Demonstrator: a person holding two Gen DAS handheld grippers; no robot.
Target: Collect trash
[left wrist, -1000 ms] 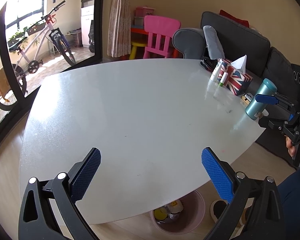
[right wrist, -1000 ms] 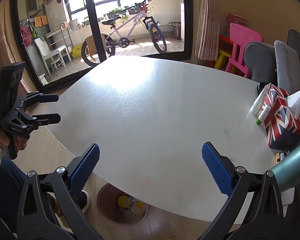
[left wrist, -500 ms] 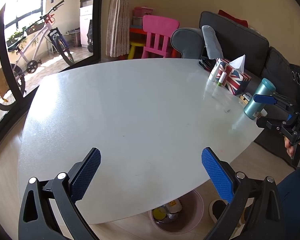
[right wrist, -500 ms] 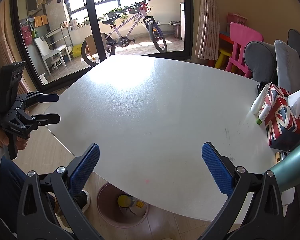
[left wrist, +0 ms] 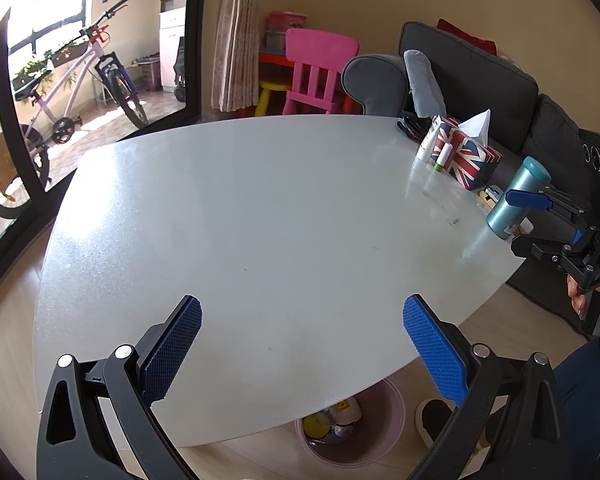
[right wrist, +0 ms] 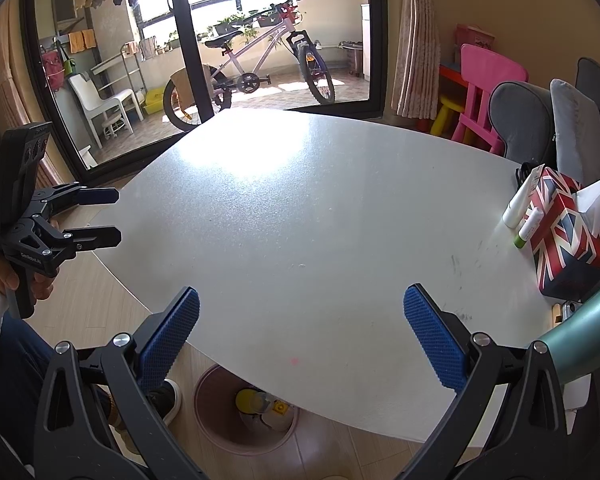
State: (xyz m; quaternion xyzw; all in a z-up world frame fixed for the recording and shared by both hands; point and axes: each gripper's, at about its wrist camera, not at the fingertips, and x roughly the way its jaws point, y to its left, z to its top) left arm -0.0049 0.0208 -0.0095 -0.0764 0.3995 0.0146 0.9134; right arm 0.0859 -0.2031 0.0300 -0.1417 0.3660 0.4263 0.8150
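Speckled and glossy, the rounded white counter (left wrist: 260,220) carries a flag-printed tissue box (left wrist: 466,158) and a teal metal bottle (left wrist: 516,200) along its far right edge. Both the left hand-held gripper (left wrist: 302,344) and the right hand-held gripper (right wrist: 300,340) hover spread wide, blue ribbed pads holding nothing. Below the near edge, a round pink bin (right wrist: 220,412) holds trash (right wrist: 260,406), half hidden by the counter.

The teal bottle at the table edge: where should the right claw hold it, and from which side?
The teal bottle stands upright beside the flag tissue box. Probably best to grip its plain round body at mid height, fingers on either side, coming level from the open table-edge side, where the open right claw is already close by.
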